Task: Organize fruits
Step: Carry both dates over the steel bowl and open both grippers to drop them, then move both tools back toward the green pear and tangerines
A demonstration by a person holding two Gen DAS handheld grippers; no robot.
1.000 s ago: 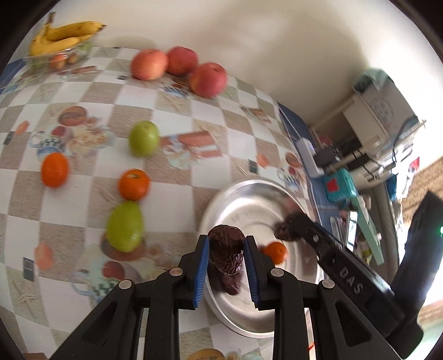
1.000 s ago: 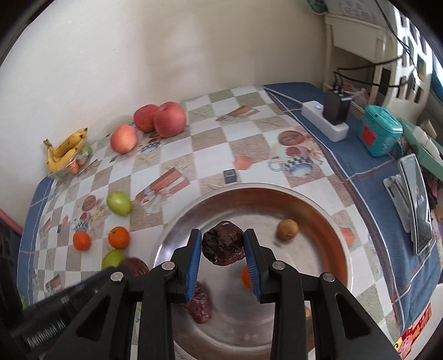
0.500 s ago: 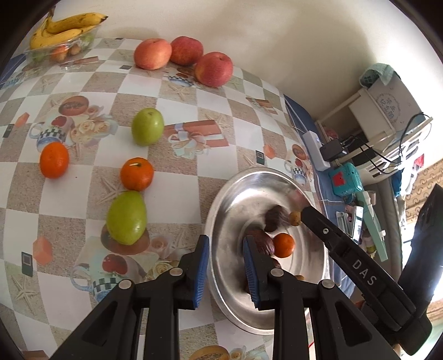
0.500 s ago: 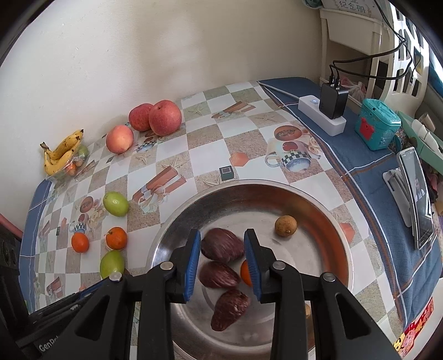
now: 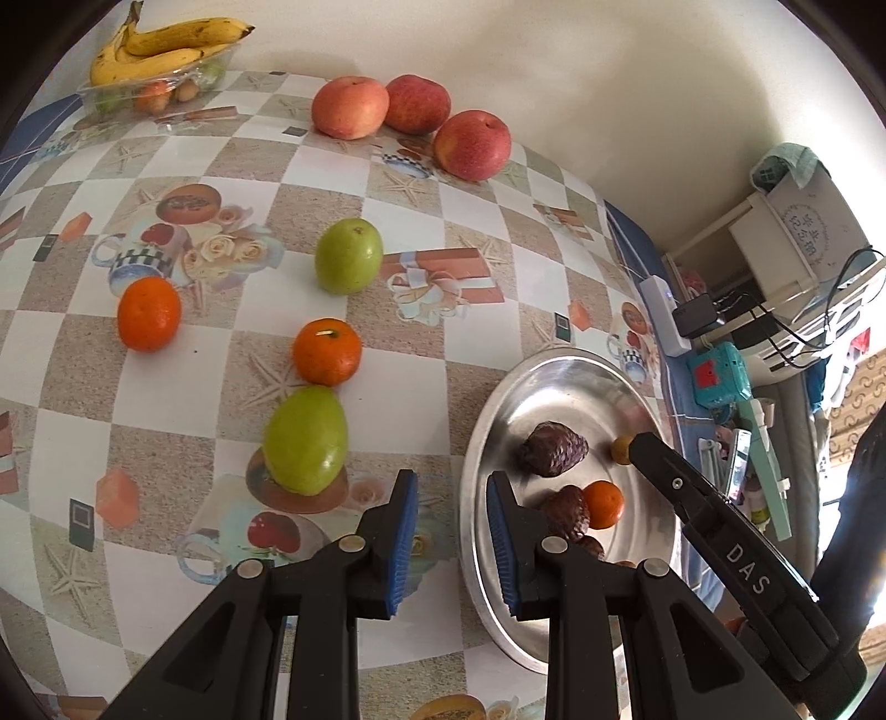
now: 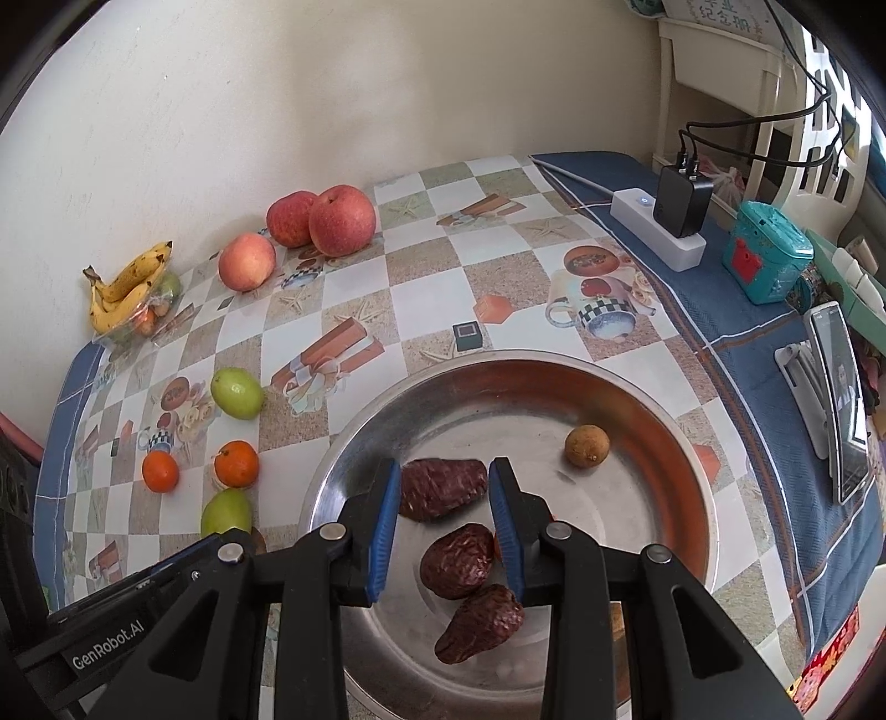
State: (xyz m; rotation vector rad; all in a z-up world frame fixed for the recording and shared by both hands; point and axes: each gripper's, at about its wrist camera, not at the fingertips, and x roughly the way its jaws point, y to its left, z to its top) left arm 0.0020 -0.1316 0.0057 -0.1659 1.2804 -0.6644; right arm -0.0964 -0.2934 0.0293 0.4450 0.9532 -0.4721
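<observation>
— Where are the grippers?

— The right gripper [image 6: 444, 518] hangs over the steel plate [image 6: 653, 399], jaws spread and holding nothing. A dark brown wrinkled fruit [image 6: 440, 487] lies on the plate between its blue pads [image 6: 387, 515] (whether a pad touches it, I cannot tell). The left gripper [image 5: 451, 545] is also spread and empty, over the plate's left rim [image 5: 470, 498].

— What else is on the plate?

— Two more dark wrinkled fruits [image 6: 457, 560] [image 6: 480, 623] nearer the camera, a small brown round fruit [image 6: 587, 446] towards the far right side, and a small orange [image 5: 603, 504] just beside one dark fruit, seen from the left wrist.

— And off the plate?

— On the checked tablecloth [image 6: 498, 255], left of the plate: two green fruits [image 5: 348, 255] [image 5: 305, 439] and two mandarins [image 5: 326, 351] [image 5: 148, 314], all apart from one another except the near mandarin, which sits just beside the lower green one. Three red apples [image 5: 473, 145] [image 5: 416, 103] [image 5: 350, 107] line the far edge by the wall. A clear tray with bananas [image 5: 160, 47] sits at the far left corner.

— Anything at the right edge?

— A white power strip [image 6: 659, 235] with a black charger plugged in, a teal box [image 6: 769, 252] and a phone [image 6: 841, 410] on a stand.
</observation>
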